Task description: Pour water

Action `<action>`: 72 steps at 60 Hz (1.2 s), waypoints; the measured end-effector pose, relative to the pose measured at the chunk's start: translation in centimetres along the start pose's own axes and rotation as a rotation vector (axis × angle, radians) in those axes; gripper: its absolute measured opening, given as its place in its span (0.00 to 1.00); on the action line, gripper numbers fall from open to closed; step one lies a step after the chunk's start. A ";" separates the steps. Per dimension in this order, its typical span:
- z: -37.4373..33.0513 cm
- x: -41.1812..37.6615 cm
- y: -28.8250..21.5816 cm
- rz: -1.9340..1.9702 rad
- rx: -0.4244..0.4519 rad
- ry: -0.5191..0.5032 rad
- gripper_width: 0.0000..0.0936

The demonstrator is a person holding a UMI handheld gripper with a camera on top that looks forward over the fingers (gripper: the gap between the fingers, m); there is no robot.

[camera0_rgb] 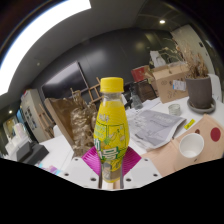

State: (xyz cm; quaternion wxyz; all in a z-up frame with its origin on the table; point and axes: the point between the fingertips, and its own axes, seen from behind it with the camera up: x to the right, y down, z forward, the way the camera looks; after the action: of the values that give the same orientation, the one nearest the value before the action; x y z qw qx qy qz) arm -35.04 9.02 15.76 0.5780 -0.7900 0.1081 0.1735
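Observation:
A yellow bottle [111, 125] with a yellow cap and a green-and-yellow label stands upright between my fingers. My gripper [111, 166] is shut on the bottle, with both magenta pads [93, 160] pressed against its lower sides. The bottle appears lifted off the table. A white cup [192, 146] stands on a pale mat [205, 135] to the right, beyond the fingers.
Papers and a newspaper [152, 125] lie on the white table [170, 165] behind the bottle. A potted plant [200, 92] stands at the far right. Cardboard boxes [168, 76] and a wooden rack [76, 122] stand further back.

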 end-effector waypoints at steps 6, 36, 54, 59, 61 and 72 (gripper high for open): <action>-1.0 -1.2 -2.3 0.322 0.015 -0.102 0.25; -1.9 3.9 -4.3 1.579 0.014 -0.336 0.25; -2.4 3.4 -4.3 1.456 -0.044 -0.314 0.25; -3.0 2.7 -5.6 1.269 -0.054 -0.288 0.25; -3.4 2.5 -6.4 1.176 -0.053 -0.277 0.25; -7.1 4.1 -15.3 0.653 0.044 -0.215 0.25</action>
State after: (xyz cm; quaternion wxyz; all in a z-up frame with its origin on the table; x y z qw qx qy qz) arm -24.59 7.13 29.43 0.5169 -0.6782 0.2975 0.4295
